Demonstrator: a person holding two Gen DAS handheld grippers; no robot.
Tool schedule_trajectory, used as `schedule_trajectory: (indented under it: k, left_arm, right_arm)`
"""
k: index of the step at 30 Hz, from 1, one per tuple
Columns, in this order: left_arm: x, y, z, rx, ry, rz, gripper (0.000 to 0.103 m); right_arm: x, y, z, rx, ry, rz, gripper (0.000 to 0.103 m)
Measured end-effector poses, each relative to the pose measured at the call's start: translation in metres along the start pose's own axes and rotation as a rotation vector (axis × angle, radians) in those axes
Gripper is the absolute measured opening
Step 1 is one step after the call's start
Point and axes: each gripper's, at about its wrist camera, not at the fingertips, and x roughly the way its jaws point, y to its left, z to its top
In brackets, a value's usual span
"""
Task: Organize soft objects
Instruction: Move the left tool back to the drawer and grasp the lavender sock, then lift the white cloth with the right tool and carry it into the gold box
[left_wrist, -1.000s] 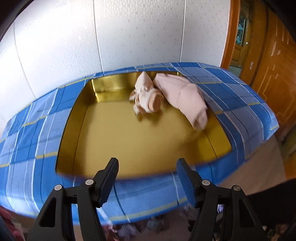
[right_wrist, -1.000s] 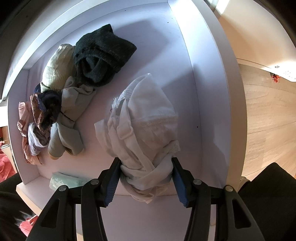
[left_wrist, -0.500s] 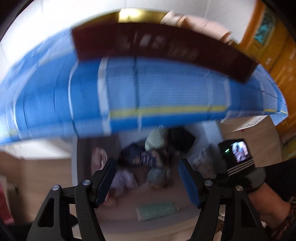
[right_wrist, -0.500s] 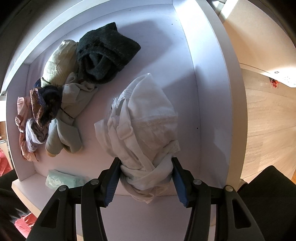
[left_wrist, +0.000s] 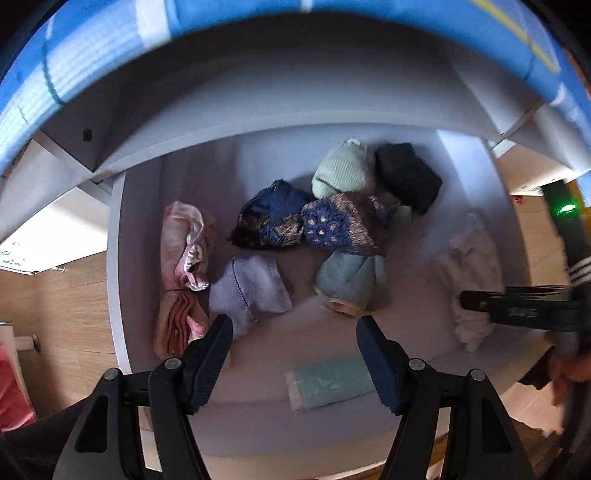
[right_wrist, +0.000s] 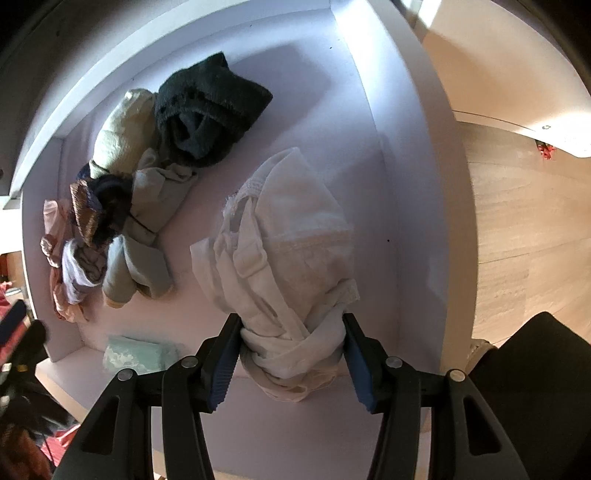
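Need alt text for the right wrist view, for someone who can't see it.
The right hand-held gripper is shut on a bundled white garment in a white drawer. To its left lies a heap of rolled socks and cloths, among them a dark sock and a cream one.

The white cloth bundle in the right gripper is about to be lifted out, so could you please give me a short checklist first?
1. Right gripper pads press both sides of the white cloth bundle: ok.
2. Bundle lies apart from the black knit bundle and the grey-green cloth: ok.
3. Loose end hanging below the pads will not slip: cannot tell.
4. Left gripper is open with nothing between its jaws: ok.
5. Left gripper is clear of the right one: ok, it shows only at the left edge of the right wrist view.
6. Drawer wall beside the bundle leaves room: ok.
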Motion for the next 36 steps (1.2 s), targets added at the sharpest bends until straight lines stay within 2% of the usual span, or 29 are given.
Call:
schedule_trajectory:
  k: [5,20,28,36]
  left_arm:
    - [0.017,0.007,0.001,-0.038,0.036,0.007,0.072]
    - [0.051,0.043,0.004,-0.146,0.100,0.033,0.074]
    - [0.076,0.058,0.004,-0.138,0.131,0.061,0.074]
    - [0.091,0.059,0.006,-0.146,0.128,0.039,0.075]
  right_arm:
    - [-0.016,-0.009,-0.004,0.005,-0.022,0.047,0.054]
    - [-0.065,-0.020,-0.017,0.025,-0.092,0.114,0.054]
    - [-0.101,-0.020,-0.031,0.025,-0.142,0.179,0.054]
    - [-0.139,-0.020,-0.050,0.031,-0.160,0.270,0.054]
